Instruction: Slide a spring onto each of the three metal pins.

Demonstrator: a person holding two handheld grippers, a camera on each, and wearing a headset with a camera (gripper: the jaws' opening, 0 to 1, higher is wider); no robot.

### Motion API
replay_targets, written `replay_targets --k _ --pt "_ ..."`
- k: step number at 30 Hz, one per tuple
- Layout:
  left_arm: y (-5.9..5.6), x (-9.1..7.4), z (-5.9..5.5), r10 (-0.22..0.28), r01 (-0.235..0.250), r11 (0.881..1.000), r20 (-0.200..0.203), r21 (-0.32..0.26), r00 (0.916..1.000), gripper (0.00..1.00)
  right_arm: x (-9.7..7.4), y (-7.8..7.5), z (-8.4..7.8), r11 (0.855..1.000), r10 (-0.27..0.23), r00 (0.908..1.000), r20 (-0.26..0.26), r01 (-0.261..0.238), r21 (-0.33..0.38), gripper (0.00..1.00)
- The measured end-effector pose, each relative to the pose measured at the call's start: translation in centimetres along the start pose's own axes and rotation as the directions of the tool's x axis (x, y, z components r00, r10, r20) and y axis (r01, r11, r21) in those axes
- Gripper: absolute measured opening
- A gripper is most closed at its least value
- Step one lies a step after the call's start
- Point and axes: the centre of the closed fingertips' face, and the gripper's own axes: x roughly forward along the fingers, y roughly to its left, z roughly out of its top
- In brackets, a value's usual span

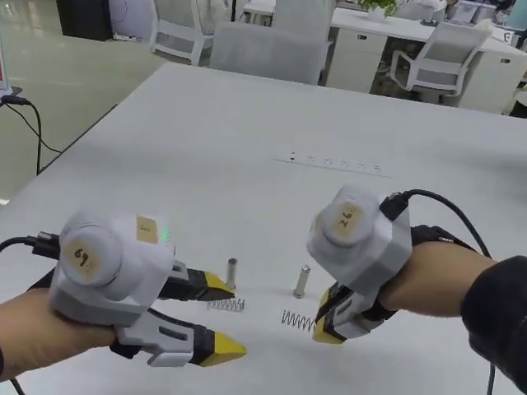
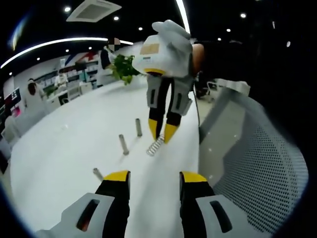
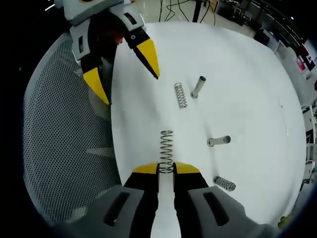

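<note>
A small coil spring lies flat on the white table and runs straight up the middle of the right gripper view. Its near end is pinched between the yellow tips of the right gripper, whose jaws are closed almost together on it. Holding it by one end leaves the far end free, probably so that the open end can be led over a pin. In the head view this gripper sits at the lower right, angled down and to the left, with the spring running out leftwards from its tips. A second spring lies loose on the table at the lower centre of the head view, just below a short upright metal pin. A second pin stands to the right of it, just above the held spring. In the right gripper view a third pin sits at the lower right and looks ribbed, as if a spring is already on it, though it is too small to be sure. The left gripper, at the lower left of the head view, has its jaws spread wide and holds nothing. Its tips point toward the loose spring, likely ready to take it or to steady a pin. On this showing two pins are bare, and the held spring seems meant for the second pin.
</note>
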Motion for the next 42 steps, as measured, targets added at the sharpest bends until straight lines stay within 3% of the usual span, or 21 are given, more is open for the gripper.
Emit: replay_targets --k 5,11,18,25,42 --pt "0.7 0.0 1.5 -0.006 0.006 1.000 0.015 0.020 0.9999 0.33 -1.3 0.4 1.1 1.000 0.001 0.9997 0.024 -0.001 -0.010 0.07" --pt "0.5 1.0 2.8 -0.008 0.007 1.000 0.052 0.014 0.9986 0.33 -2.1 0.8 2.0 1.000 -0.002 0.9991 0.043 0.003 -0.030 0.07" --pt "-0.7 1.8 2.0 -0.028 0.028 1.000 0.053 -0.002 0.9982 0.32 -1.9 1.9 2.2 0.999 0.033 0.9982 0.051 -0.031 -0.044 0.07" --pt "-0.5 1.9 2.1 -0.020 0.022 0.999 0.074 -0.026 0.9970 0.31 -2.2 2.4 2.8 0.997 0.051 0.9960 0.072 -0.047 -0.061 0.07" --pt "-1.2 2.3 1.5 -0.048 0.048 0.999 0.058 -0.002 0.9972 0.21 -1.9 2.8 3.6 0.987 0.058 0.9961 0.066 -0.048 -0.150 0.07"
